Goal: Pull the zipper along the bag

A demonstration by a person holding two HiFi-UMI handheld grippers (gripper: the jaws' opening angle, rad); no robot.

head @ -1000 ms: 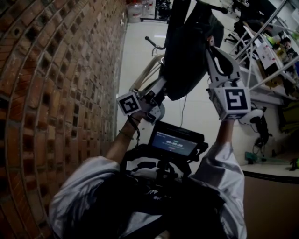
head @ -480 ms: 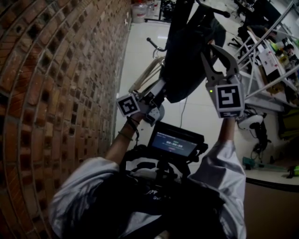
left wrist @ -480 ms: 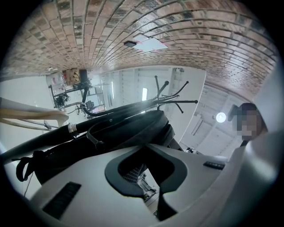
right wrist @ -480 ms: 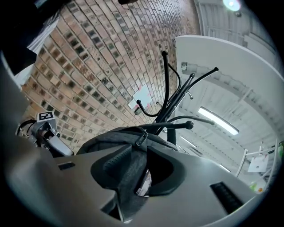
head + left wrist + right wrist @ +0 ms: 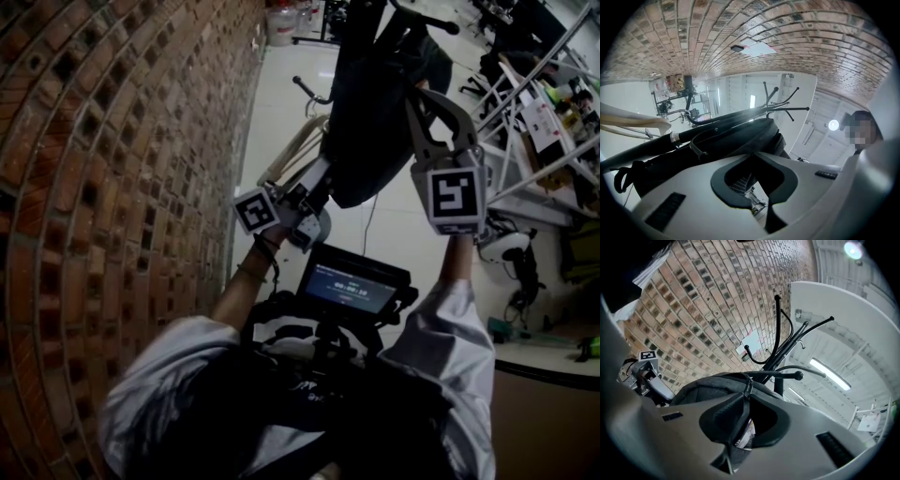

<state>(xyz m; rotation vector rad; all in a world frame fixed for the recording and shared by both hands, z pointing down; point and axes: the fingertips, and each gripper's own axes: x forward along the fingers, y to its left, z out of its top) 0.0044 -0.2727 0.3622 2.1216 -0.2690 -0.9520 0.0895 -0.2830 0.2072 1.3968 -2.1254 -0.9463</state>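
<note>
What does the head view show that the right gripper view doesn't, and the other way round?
Only the head view: the dark screen at the person's chest and the marker cube on the right gripper. Only the right gripper view: its jaws, which have just been closing, pinching the black zipper-pull strap, and a ceiling strip light. Both: the dark grey fabric bag, the black metal coat stand, the red-brown brick wall, the left gripper.

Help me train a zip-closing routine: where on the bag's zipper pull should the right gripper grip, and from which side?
Probably the dark pull strap just below its metal slider, coming head-on with a jaw on each flat face: it is a thin strip off the bag. The right gripper, jaws just closing, already has it between them.
</note>
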